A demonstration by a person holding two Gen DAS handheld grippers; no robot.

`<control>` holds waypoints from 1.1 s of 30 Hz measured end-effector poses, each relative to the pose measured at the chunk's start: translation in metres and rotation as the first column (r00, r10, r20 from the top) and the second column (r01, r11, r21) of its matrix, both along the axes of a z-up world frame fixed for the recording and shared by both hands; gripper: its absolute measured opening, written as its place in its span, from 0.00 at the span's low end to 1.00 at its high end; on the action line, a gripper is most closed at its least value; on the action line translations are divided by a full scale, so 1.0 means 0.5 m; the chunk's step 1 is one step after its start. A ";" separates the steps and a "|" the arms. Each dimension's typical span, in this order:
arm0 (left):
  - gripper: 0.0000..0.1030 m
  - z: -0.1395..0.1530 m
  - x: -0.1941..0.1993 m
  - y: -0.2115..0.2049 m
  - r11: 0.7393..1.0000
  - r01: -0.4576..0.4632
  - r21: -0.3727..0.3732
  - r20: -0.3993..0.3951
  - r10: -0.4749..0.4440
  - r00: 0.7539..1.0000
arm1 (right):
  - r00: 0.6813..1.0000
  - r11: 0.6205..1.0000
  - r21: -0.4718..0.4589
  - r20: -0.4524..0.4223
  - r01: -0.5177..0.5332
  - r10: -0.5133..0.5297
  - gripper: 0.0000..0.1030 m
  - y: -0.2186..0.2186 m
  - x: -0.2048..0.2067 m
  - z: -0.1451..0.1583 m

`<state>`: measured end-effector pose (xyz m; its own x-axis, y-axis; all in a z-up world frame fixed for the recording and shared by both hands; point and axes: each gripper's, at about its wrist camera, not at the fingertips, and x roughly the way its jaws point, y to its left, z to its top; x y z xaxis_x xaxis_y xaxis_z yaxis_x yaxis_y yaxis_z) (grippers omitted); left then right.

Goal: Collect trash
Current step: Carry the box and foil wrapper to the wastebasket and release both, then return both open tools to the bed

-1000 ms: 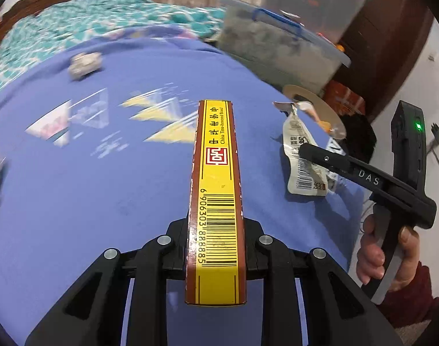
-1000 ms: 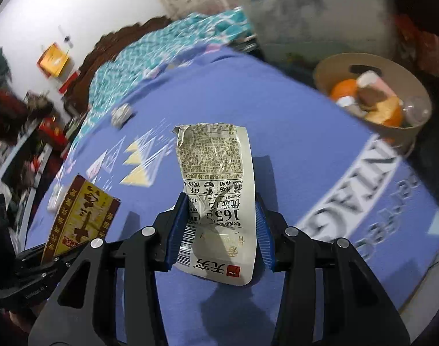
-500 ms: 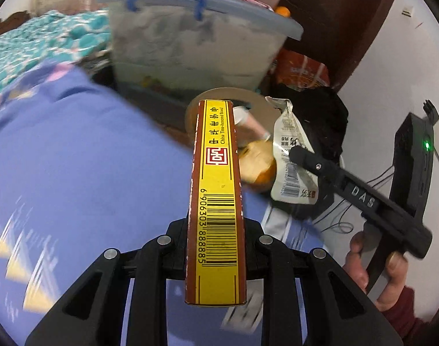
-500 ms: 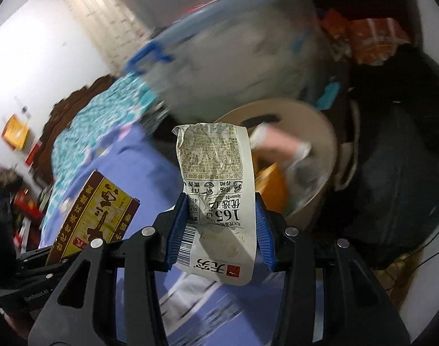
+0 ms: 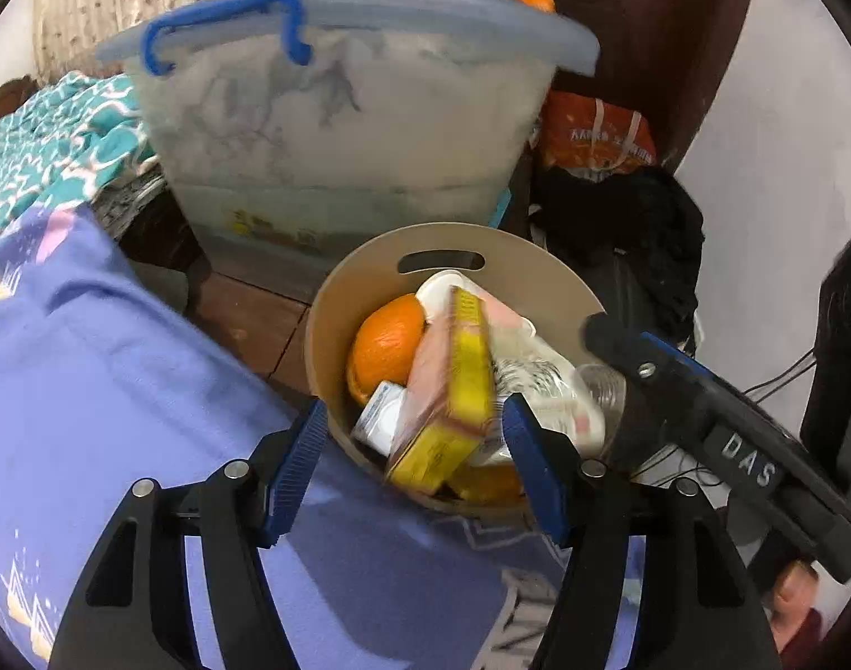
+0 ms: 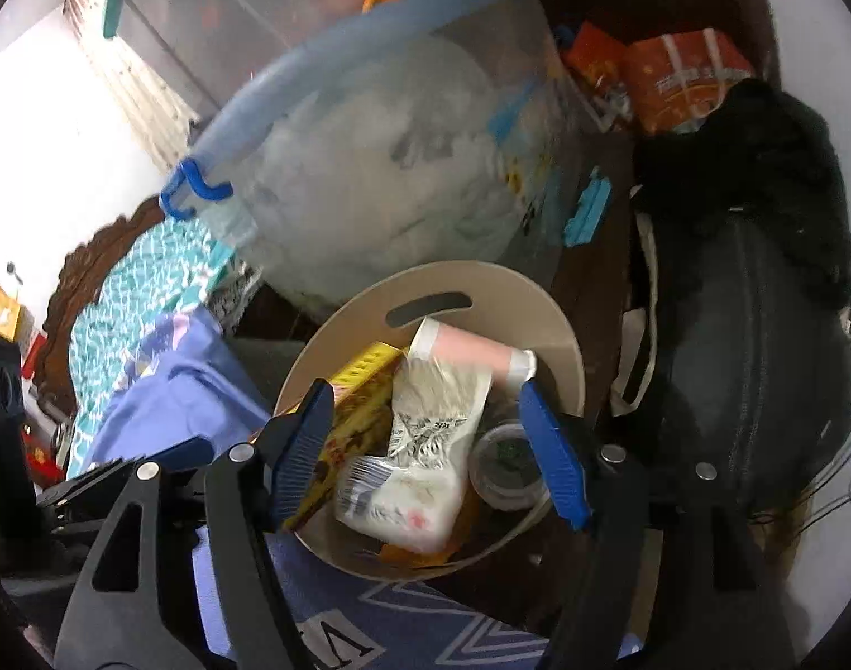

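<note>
A round beige bin [image 5: 364, 285] stands on the floor against the bed's edge, holding an orange [image 5: 386, 346] and other rubbish. My left gripper [image 5: 420, 446] hangs over it, jaws opening; the yellow box [image 5: 453, 385] tilts, blurred, inside the bin, free of both pads. My right gripper [image 6: 428, 446] is over the same bin [image 6: 543, 301], jaws opening too. The white wrapper [image 6: 425, 446] lies loose in the bin between its pads without touching them, beside the yellow box [image 6: 364, 385]. The right gripper [image 5: 615, 340] reaches in from the right in the left wrist view.
A large translucent storage tub [image 5: 336, 128] with a blue handle stands just behind the bin. A black bag [image 6: 760, 346] and orange packets [image 6: 682, 78] lie to the right, with cables near the wall. The blue bedsheet [image 5: 90, 391] fills the left and foreground.
Both grippers swung from over the bed to above the bin. Both have opened. The yellow box and the white wrapper have left the jaws and dropped into the bin.
</note>
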<state>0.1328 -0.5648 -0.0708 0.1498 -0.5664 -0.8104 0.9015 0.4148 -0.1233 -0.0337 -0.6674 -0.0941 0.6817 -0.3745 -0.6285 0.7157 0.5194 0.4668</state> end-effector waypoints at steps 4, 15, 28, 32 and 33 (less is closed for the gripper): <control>0.60 0.018 0.010 0.099 0.998 -0.041 -0.041 0.011 0.041 0.999 | 0.999 1.000 0.007 0.041 0.018 -0.018 0.68 0.040 -0.023 0.007; 0.60 0.014 0.079 0.522 0.941 -0.338 -0.009 0.036 0.338 0.940 | 0.961 0.960 0.060 0.066 -0.272 0.268 0.68 0.271 0.101 0.015; 0.59 0.019 0.193 1.192 0.441 -0.897 -0.042 -0.325 0.843 0.430 | 0.835 0.835 0.055 -0.040 -0.547 0.549 0.70 0.523 0.254 -0.016; 0.59 -0.014 0.263 1.210 0.401 -0.916 -0.030 -0.419 0.827 0.375 | 0.838 0.839 0.057 -0.041 -0.542 0.544 0.70 0.520 0.253 -0.022; 0.59 -0.019 0.281 1.206 0.402 -0.916 -0.021 -0.423 0.826 0.372 | 0.847 0.847 0.071 -0.032 -0.527 0.530 0.70 0.513 0.250 -0.026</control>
